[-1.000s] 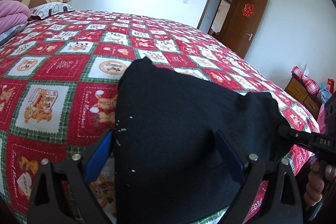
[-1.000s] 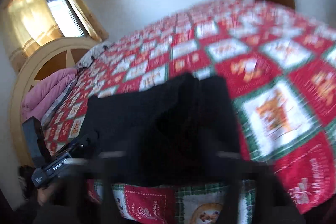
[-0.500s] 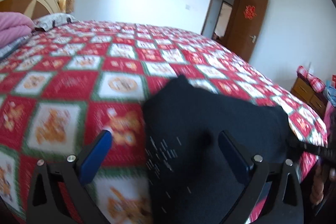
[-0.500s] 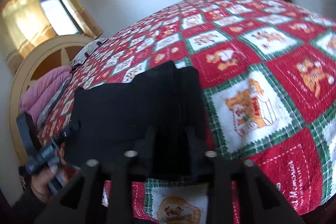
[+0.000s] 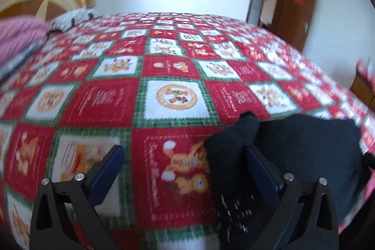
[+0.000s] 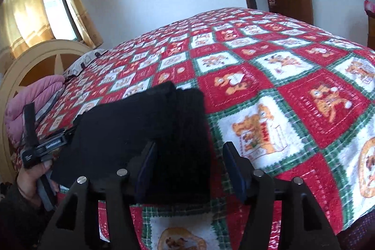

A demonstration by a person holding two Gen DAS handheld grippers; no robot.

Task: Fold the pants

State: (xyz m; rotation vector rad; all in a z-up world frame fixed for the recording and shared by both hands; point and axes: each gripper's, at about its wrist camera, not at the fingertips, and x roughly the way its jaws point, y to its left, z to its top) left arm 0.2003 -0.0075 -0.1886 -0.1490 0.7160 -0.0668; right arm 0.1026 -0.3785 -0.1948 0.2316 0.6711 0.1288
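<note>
Matt black knit pants (image 6: 131,132); fuzzy fleece bedspread (image 6: 281,76).

Black pants (image 6: 140,132), folded flat, near bed's front edge

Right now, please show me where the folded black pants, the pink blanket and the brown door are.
folded black pants (image 6: 140,132): right wrist view, middle of top layer.
pink blanket (image 6: 35,97): right wrist view, upper fold.
brown door (image 5: 297,13): left wrist view, door panel.
</note>
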